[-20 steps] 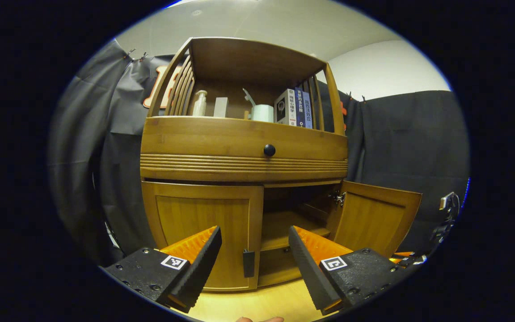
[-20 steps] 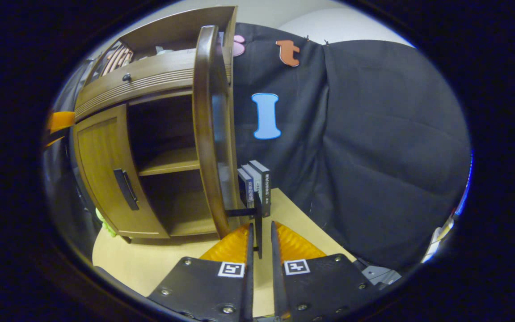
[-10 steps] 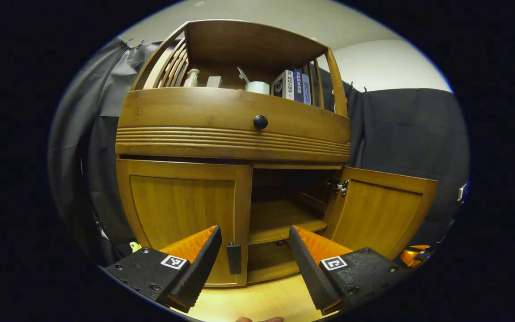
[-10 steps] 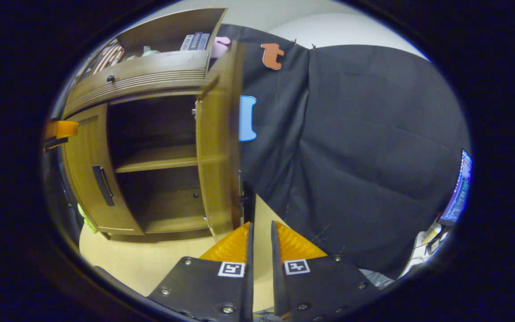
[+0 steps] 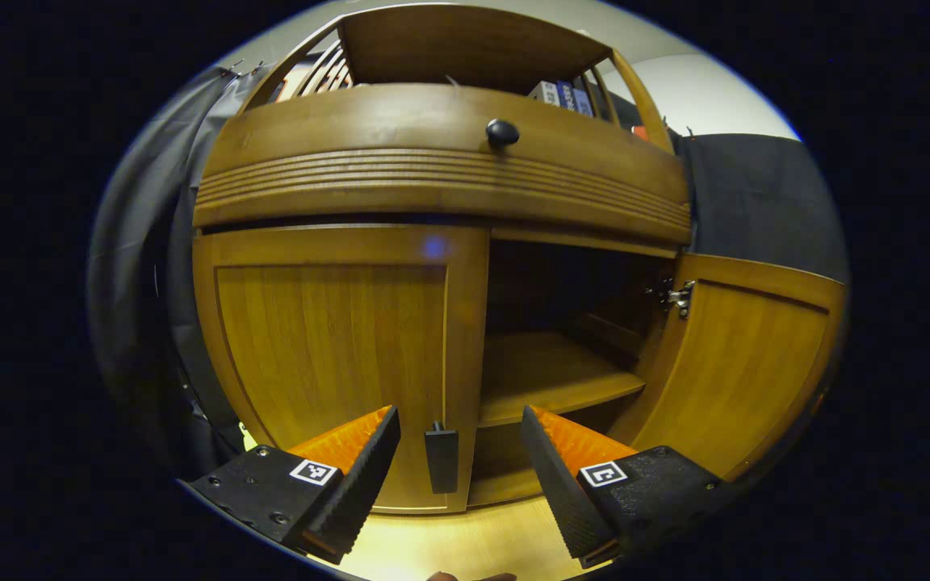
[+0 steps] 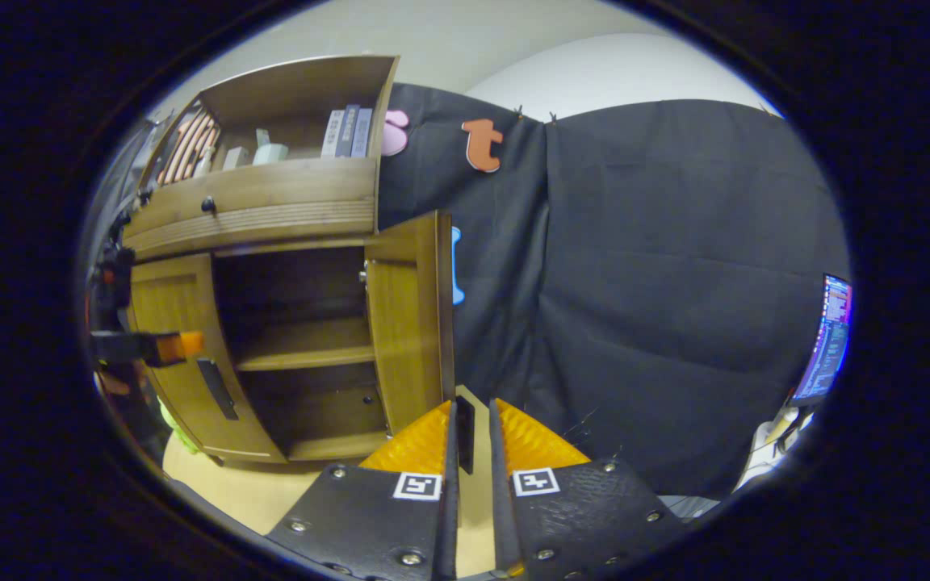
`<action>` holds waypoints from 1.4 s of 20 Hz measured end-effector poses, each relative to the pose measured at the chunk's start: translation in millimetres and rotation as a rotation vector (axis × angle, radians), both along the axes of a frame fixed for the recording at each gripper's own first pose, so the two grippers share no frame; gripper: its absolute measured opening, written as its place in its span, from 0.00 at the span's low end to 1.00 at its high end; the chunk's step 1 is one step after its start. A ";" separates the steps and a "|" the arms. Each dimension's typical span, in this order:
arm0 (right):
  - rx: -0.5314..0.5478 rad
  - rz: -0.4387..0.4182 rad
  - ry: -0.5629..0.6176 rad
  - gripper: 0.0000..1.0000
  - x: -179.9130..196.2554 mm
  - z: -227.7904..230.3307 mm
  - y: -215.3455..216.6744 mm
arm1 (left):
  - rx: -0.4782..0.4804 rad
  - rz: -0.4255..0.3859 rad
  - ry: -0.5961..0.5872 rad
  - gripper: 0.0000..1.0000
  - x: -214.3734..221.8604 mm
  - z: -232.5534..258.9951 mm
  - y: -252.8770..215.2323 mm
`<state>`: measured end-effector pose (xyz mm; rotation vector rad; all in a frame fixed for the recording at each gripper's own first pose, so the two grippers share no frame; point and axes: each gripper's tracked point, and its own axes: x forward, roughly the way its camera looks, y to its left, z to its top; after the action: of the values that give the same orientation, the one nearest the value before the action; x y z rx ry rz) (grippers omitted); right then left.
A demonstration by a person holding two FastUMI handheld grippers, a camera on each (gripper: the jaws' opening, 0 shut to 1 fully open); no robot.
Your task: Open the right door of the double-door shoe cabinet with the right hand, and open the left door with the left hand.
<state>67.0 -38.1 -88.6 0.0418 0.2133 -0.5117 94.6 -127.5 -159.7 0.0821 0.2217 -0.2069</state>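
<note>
Since a second ago the left claw (image 5: 457,472) has been brought close to the closed left door (image 5: 328,355), its fingers held wide apart on either side of the left handle (image 5: 441,460); the right claw (image 6: 471,448) is clamped on the right handle (image 6: 465,424); the right door (image 6: 408,319) is swung wide, and the cabinet (image 6: 271,202) shelves are exposed.

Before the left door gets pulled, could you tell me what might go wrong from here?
1. The left hand-held gripper is open, the left door's handle between its fingers but ungrasped; closing off-centre could let the narrow handle slip.
2. The left door is shut; a pull not following its hinge arc may strain the grip.
3. The right hand-held gripper seems shut on the right door's handle; moving it could swing the open right door.
</note>
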 end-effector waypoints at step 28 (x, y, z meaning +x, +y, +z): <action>0.007 0.280 -0.070 0.18 36.2 45.2 69.9 | -0.022 0.136 0.081 0.33 29.5 -83.9 23.5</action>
<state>103.2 31.8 -43.4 0.0355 0.1497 -0.2301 124.1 -104.0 -243.6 0.0366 0.3042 -0.0773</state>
